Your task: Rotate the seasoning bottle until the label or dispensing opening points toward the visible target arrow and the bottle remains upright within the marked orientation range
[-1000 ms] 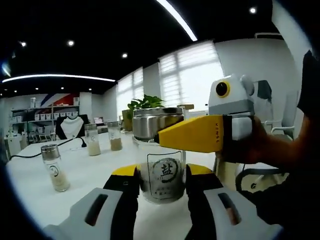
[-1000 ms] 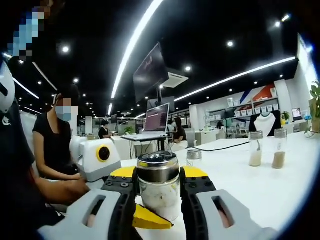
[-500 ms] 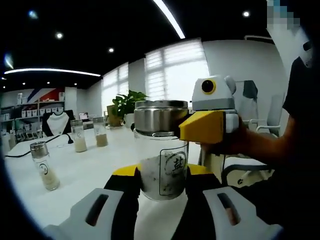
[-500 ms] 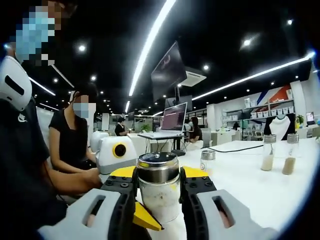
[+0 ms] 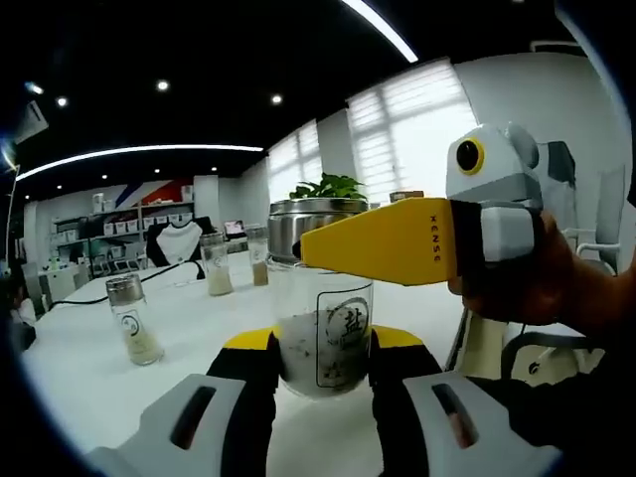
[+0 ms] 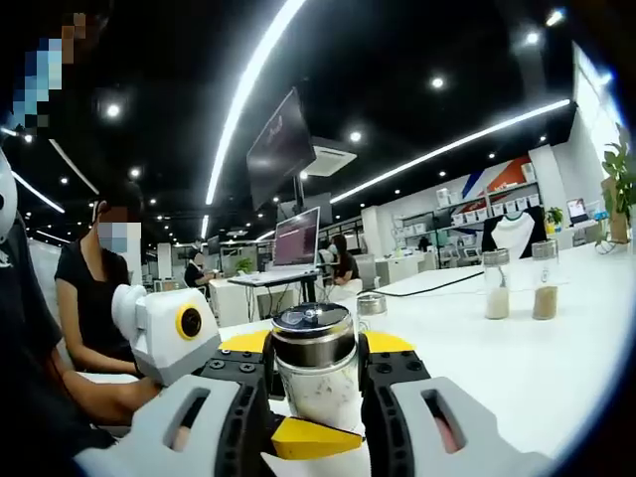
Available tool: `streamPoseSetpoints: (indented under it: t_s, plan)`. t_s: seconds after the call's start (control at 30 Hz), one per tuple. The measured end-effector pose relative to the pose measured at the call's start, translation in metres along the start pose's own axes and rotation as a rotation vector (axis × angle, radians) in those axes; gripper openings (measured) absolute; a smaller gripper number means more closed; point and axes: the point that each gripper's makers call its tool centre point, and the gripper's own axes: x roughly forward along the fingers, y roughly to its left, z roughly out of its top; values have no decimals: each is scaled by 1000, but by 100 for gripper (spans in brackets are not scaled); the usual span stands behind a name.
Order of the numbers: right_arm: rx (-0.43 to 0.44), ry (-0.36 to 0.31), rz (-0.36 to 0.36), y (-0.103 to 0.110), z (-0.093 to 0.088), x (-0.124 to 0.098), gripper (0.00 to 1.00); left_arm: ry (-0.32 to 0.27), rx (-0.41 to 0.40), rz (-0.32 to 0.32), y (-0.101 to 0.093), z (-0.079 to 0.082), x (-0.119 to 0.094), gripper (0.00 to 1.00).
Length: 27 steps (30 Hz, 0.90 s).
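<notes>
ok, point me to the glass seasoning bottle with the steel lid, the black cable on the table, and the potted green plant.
glass seasoning bottle with steel lid (image 5: 320, 338): left gripper view, on its printed label.
black cable (image 5: 84, 296): left gripper view, mid-run across the tabletop.
potted green plant (image 5: 328, 187): left gripper view, on the leaves.

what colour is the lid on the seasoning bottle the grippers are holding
Shiny silver metal. The seasoning bottle's lid shows best in the right gripper view.

A dark ceiling with strip lights (image 6: 248, 89) tops bright blinded windows (image 5: 417, 134) (shelves (image 5: 109, 227) far back) and a white table (image 6: 556, 348).
</notes>
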Motion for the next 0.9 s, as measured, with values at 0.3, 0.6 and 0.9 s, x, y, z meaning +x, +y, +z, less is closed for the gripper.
streamPoseSetpoints:
  t_s: [0.3, 0.6, 0.9]
  plan:
    - [39, 7, 60, 3, -3, -2, 30, 49, 47, -128, -8, -4, -8, 37]
    - [62, 36, 150, 14, -5, -1, 30, 22, 10, -231, -13, -2, -18, 37]
    - [5, 64, 170, 18, -11, -1, 31, 43, 18, -208, -13, -6, -16, 36]
